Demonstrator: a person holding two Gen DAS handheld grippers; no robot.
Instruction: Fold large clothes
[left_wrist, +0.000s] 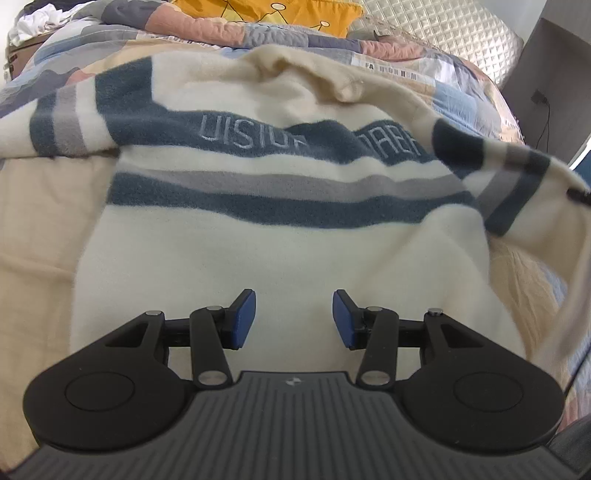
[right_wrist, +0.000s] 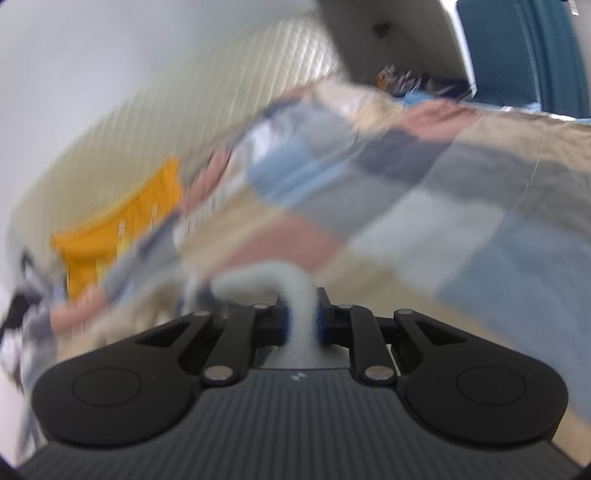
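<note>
Right gripper (right_wrist: 301, 325) has its jaws pinched onto a thick cream roll of fabric — from the left wrist view I read this as the sweater's sleeve (left_wrist: 517, 184), lifted off the bed on the right side. The right wrist view is smeared, so I cannot say exactly how much cloth sits between the pads.

Left gripper (left_wrist: 293, 319) hovers with jaws about half open and nothing between them, just above the lower cream panel of the sweater (left_wrist: 277, 251).

Sweater position: spread flat on the bed (left_wrist: 37, 229), collar toward the patchwork quilt (left_wrist: 221, 33), striped chest band facing up. The far sleeve lies outstretched at the left of that view; the near sleeve hangs raised in the air.

Step in hand, as I judge it: carry the sleeve across the chest for the first inward fold.

Notes on doing it well:
- Body first — I want the big panel to stay flat, so I lower the left gripper onto the hem region and use it as an anchor before pulling.
- Sleeve next: sweep it low across the stripes, not high, or the fleece drags the shoulder with it.
- Fold line should run along the side seam, parallel to the body edge.
- Grip last — the pinch looks bunched; a slip mid-sweep is the likely failure, so I keep tension light.
</note>
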